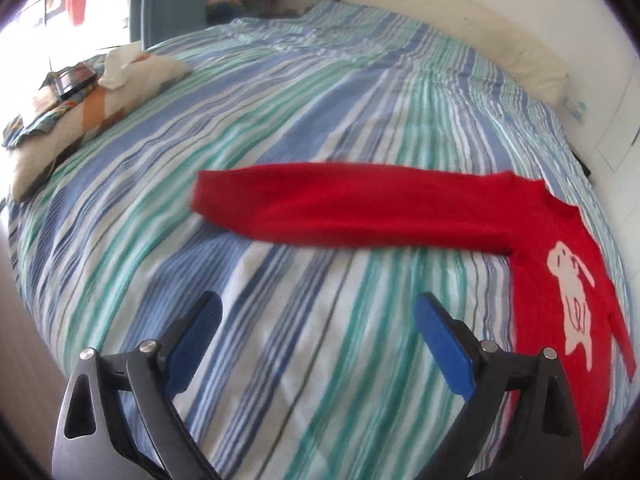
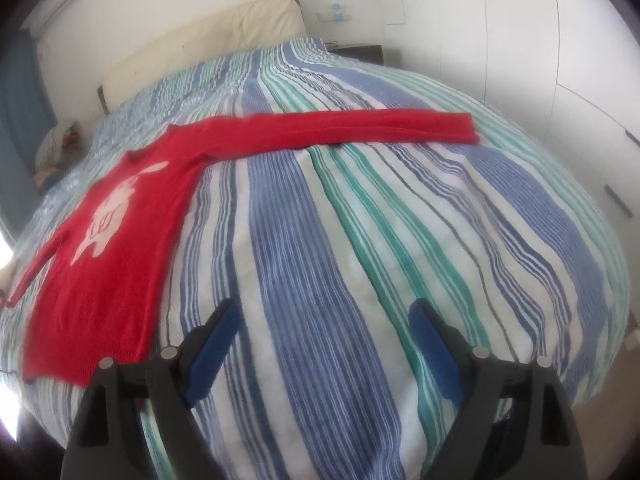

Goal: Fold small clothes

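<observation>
**Red sweater lying flat, both grippers hanging empty**

Red knit is stretching across the striped bedspread (image 1: 304, 128): the sweater (image 1: 400, 208) is lying face up with a pale rabbit figure (image 1: 570, 304) showing on its chest. In the left wrist view one sleeve (image 1: 320, 204) is reaching straight out to the left, flat on the cover, while the body is running down the right edge of the frame. In the right wrist view the same sweater (image 2: 120, 240) is sitting at the left, its other sleeve (image 2: 360, 128) extending right across the stripes, and the hem is lying nearest the camera.

The left gripper (image 1: 318, 308) is hovering above bare bedspread, its jaws standing wide apart with nothing between the blue pads (image 1: 192, 344); the sweater body is just beside its right finger, though whether they are touching is unclear. The right gripper (image 2: 324, 312) is likewise hanging over the cover with jaws spread and empty, the hem corner lying near its left finger.

A cream headboard (image 2: 224, 36) is standing at the far end of the bed. On the left wrist view, a pile of folded fabric (image 1: 80, 100) is resting near the bed's far left edge, well apart from the sweater. White wardrobe doors (image 2: 560, 60) are lining the wall on the right.
</observation>
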The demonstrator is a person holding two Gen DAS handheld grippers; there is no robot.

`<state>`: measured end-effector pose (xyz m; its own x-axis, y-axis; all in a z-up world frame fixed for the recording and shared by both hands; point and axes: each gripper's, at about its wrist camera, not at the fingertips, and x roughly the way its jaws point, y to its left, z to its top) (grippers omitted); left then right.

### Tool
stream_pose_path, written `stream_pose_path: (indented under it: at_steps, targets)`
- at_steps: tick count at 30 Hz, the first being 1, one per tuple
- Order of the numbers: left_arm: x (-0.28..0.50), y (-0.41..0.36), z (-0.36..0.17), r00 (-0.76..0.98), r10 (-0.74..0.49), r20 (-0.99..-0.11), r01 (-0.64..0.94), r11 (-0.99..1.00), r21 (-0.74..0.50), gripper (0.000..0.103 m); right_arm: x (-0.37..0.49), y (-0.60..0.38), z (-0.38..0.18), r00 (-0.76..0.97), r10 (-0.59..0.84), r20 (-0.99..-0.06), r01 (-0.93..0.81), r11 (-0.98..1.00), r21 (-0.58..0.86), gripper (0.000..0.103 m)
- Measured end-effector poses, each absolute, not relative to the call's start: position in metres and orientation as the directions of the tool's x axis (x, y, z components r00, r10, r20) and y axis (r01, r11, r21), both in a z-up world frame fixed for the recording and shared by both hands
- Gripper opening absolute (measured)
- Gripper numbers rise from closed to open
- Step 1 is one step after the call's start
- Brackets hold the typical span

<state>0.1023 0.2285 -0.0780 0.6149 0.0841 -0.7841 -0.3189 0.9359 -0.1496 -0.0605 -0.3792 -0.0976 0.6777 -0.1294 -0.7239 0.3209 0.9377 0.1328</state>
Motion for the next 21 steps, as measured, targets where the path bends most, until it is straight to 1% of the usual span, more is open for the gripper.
stream_pose_path:
  at_steps: [2, 4, 6, 7, 10, 12, 14, 16, 18, 21]
  targets:
    - [0.103, 0.197, -0.082, 0.628, 0.073, -0.775, -0.249, 0.962, -0.111, 0.098, -0.048, -0.377, -0.088, 0.688, -0.156, -0.709, 0.319, 0.942, 0.102, 0.088]
    - [0.109, 0.168, -0.089, 0.635, 0.093, -0.767, -0.194, 0.980, -0.041, 0.098, -0.032, -0.375, -0.080, 0.687, -0.205, -0.697, 0.337, 0.940, 0.057, 0.089]
    - [0.117, 0.147, -0.100, 0.634, 0.112, -0.766, -0.159, 0.987, 0.013, 0.098, -0.017, -0.374, -0.077, 0.688, -0.237, -0.686, 0.349, 0.937, 0.026, 0.095]
    - [0.122, 0.140, -0.106, 0.629, 0.120, -0.768, -0.151, 0.988, 0.031, 0.098, -0.010, -0.374, -0.078, 0.680, -0.251, -0.689, 0.356, 0.934, 0.010, 0.097]
    - [0.125, 0.125, -0.126, 0.604, 0.155, -0.781, -0.153, 0.985, 0.077, 0.098, 0.007, -0.372, -0.086, 0.666, -0.235, -0.708, 0.326, 0.945, -0.006, 0.098]
    - [0.124, 0.121, -0.133, 0.594, 0.176, -0.785, -0.155, 0.983, 0.103, 0.102, 0.015, -0.368, -0.096, 0.652, -0.236, -0.720, 0.310, 0.950, -0.031, 0.098]
    - [0.124, 0.119, -0.135, 0.581, 0.170, -0.796, -0.144, 0.984, 0.105, 0.102, 0.021, -0.365, -0.111, 0.628, -0.252, -0.736, 0.299, 0.952, -0.071, 0.098]
    - [0.124, 0.123, -0.135, 0.572, 0.146, -0.808, -0.142, 0.987, 0.077, 0.102, 0.026, -0.364, -0.126, 0.602, -0.249, -0.759, 0.292, 0.953, -0.081, 0.098]
    - [0.124, 0.125, -0.137, 0.567, 0.113, -0.816, -0.148, 0.988, 0.034, 0.102, 0.022, -0.366, -0.132, 0.619, -0.246, -0.746, 0.310, 0.949, -0.057, 0.103]
    - [0.122, 0.123, -0.138, 0.568, 0.107, -0.816, -0.139, 0.990, 0.033, 0.103, 0.015, -0.371, -0.137, 0.638, -0.225, -0.737, 0.323, 0.946, -0.009, 0.103]
